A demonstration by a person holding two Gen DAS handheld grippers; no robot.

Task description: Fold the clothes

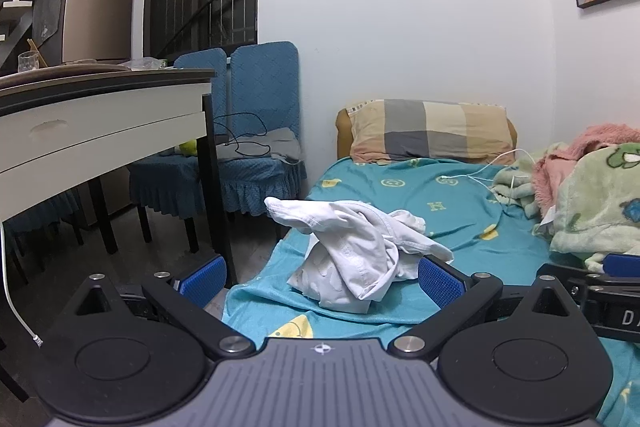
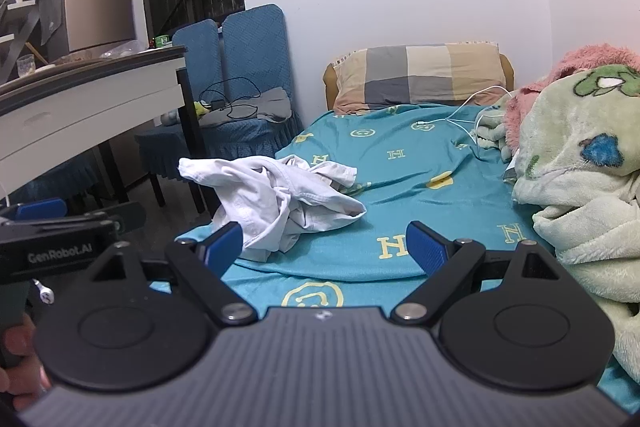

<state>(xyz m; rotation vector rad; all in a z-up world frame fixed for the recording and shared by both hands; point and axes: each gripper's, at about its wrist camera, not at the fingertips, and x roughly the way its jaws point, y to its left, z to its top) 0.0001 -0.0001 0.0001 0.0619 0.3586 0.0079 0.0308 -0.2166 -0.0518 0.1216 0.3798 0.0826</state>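
Observation:
A crumpled white garment [image 1: 356, 251] lies in a heap near the left edge of the bed, on the teal sheet [image 1: 452, 203]. My left gripper [image 1: 320, 279] hovers just short of it, jaws wide open, nothing between the blue pads. In the right wrist view the same white garment [image 2: 280, 199] sits ahead and to the left. The right gripper [image 2: 324, 247] is open over bare sheet [image 2: 400, 155], a little to the right of the heap. The left gripper's body [image 2: 60, 243] shows at that view's left edge, held by a hand [image 2: 16, 351].
A plaid pillow [image 1: 432, 131] lies at the head of the bed against the wall. Green and pink blankets [image 2: 580, 163] pile along the right side, with a white cable [image 2: 472, 107] nearby. A white table [image 1: 100, 123] and blue chairs [image 1: 248, 143] stand left of the bed.

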